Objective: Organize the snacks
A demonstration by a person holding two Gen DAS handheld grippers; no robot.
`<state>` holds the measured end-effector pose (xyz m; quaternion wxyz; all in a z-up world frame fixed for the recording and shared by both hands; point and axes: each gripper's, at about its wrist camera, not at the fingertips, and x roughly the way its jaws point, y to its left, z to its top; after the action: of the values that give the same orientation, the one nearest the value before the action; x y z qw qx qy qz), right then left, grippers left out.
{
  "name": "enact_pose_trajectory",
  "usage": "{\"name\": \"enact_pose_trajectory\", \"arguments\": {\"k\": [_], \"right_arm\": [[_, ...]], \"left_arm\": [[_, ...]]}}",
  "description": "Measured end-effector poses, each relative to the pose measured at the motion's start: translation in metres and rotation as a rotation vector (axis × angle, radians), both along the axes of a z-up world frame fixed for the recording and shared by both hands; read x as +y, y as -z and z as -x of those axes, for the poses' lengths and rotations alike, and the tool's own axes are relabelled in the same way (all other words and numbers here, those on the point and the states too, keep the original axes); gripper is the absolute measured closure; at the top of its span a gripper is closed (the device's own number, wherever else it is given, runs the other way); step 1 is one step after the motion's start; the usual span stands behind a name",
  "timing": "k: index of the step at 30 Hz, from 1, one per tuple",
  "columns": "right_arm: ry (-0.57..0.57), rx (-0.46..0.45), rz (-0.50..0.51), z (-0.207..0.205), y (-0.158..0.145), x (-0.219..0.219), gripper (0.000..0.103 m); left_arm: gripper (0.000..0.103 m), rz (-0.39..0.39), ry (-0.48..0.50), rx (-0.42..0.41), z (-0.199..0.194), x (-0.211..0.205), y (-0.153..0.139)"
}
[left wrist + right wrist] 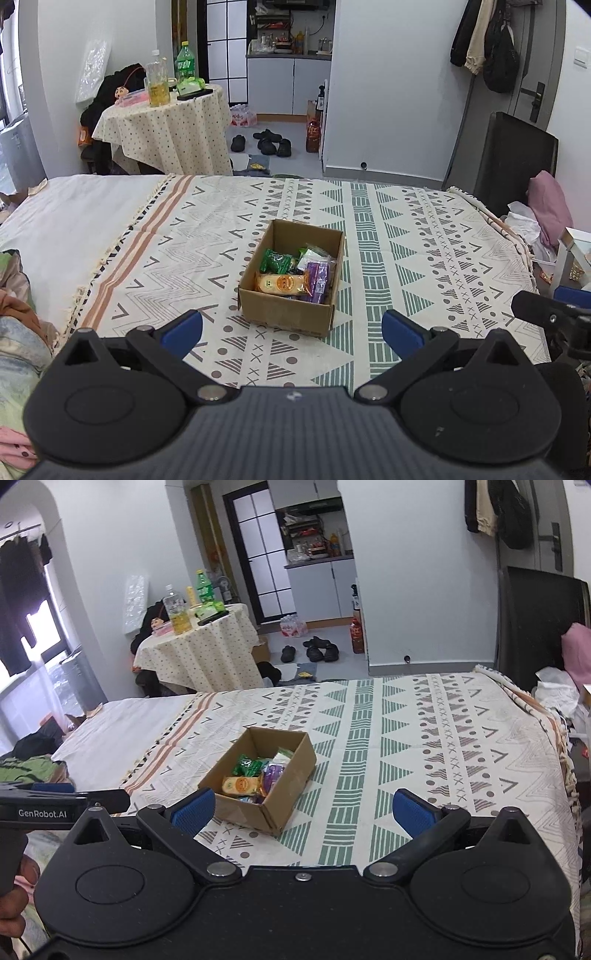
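Snacks sit in the box

Box [291, 280] of brown card sits in the middle of the frame on a bed [424, 258] with a patterned cover. Inside it lie a green pack [275, 260], a yellow pack [282, 284] and a purple pack [318, 277], all touching. Left tool [291, 330] is low in the frame, spread wide and holding nothing, near the box. Right tool [303, 810] is spread wide too, with the box just up and left of its middle.
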<state>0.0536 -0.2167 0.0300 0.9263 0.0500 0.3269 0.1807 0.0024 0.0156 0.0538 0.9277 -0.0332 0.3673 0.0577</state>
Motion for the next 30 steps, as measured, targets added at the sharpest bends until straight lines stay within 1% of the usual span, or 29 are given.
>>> {"name": "enact_pose_trajectory", "arguments": {"k": [3, 9, 13, 18, 30], "right_arm": [[-0.028, -0.009, -0.020, 0.003, -0.006, 0.002, 0.000], [-0.045, -0.020, -0.008, 0.009, -0.010, 0.006, 0.000], [-0.023, -0.012, 0.022, 0.008, -0.007, 0.008, 0.000], [-0.006, 0.013, 0.001, 0.006, -0.005, 0.004, 0.000], [-0.012, 0.012, 0.004, 0.010, -0.007, 0.006, 0.000]], "left_arm": [[0.000, -0.003, 0.004, -0.003, 0.002, 0.001, -0.003], [0.000, -0.002, 0.006, -0.012, 0.005, 0.002, -0.006], [0.000, -0.005, 0.007, -0.013, 0.005, 0.002, -0.006], [0.000, 0.000, 0.001, -0.016, 0.007, 0.006, -0.009], [0.000, -0.006, 0.002, -0.018, 0.009, 0.007, -0.012]]}}
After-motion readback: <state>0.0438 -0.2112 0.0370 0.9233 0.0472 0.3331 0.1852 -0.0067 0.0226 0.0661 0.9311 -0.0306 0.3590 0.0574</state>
